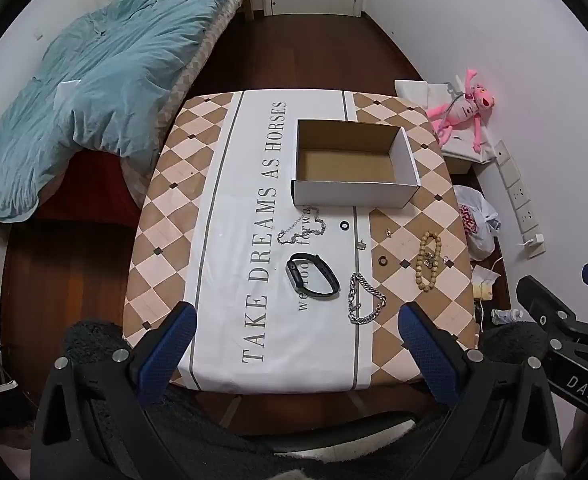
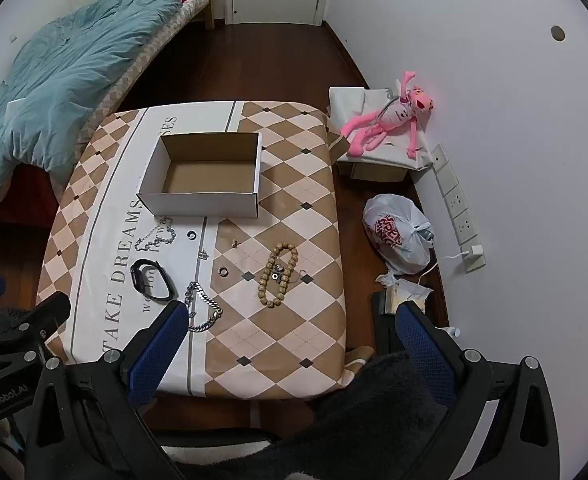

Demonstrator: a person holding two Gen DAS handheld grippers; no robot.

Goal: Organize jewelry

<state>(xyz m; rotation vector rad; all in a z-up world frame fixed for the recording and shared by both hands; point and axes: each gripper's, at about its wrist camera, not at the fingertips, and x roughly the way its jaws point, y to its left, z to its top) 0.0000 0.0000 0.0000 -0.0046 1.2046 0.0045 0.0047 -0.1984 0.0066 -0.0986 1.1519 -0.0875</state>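
An open white cardboard box stands at the far middle of the table, nothing visible inside. In front of it lie a thin silver chain, a black smartwatch, a thick silver chain bracelet, a wooden bead bracelet, two small rings and small earrings. My left gripper is open above the near table edge. My right gripper is open above the near right table corner.
The table has a checkered cloth with printed words. A bed with a teal blanket lies left. At the right are a pink plush toy on a box, a plastic bag and a wall power strip.
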